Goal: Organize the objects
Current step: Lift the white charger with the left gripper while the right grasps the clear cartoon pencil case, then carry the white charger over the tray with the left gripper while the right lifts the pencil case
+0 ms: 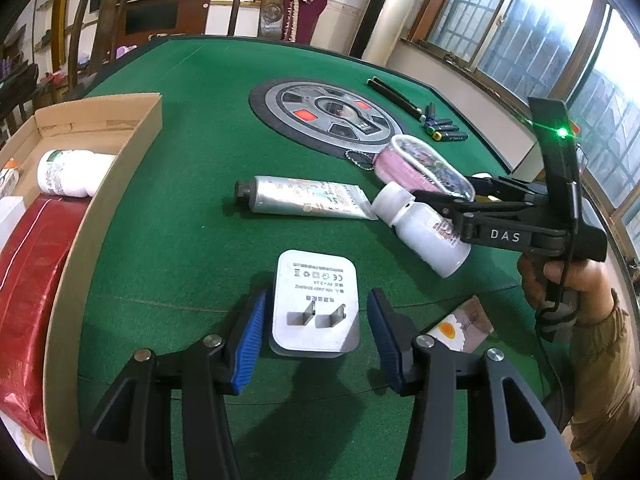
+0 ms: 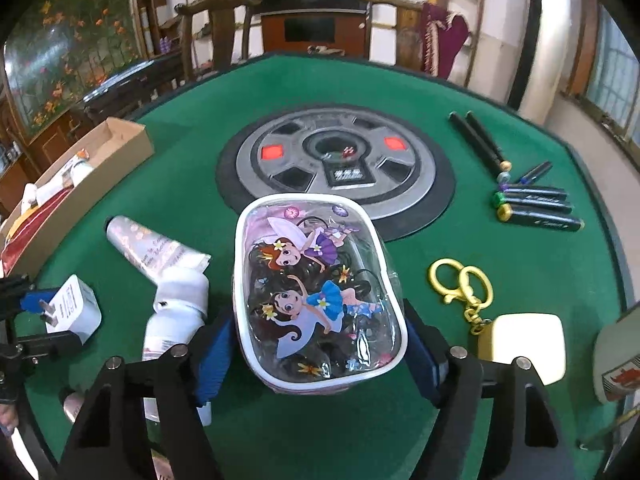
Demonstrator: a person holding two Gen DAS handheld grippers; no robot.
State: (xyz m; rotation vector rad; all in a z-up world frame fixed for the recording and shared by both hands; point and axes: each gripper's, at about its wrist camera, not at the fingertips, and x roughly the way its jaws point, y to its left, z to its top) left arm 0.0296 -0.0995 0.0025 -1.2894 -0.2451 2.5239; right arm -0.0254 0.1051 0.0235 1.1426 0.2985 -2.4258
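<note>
While the cardboard box (image 1: 120, 168) sits at the green table's (image 1: 192, 208) left edge, the right gripper (image 2: 320, 354) straddles the fairy-print pouch (image 2: 316, 300) just in front of the round centre panel, pads seemingly touching its sides, though pressure cannot be confirmed. Nearer the front edge, the left gripper (image 1: 316, 340) brackets the white charger (image 1: 314, 308), jaws apart with gaps either side.

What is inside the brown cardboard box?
In the cardboard box lie a white bottle and a shiny red packet. Something white sits at the edge too. The wall hides whatever lies beneath them.
</note>
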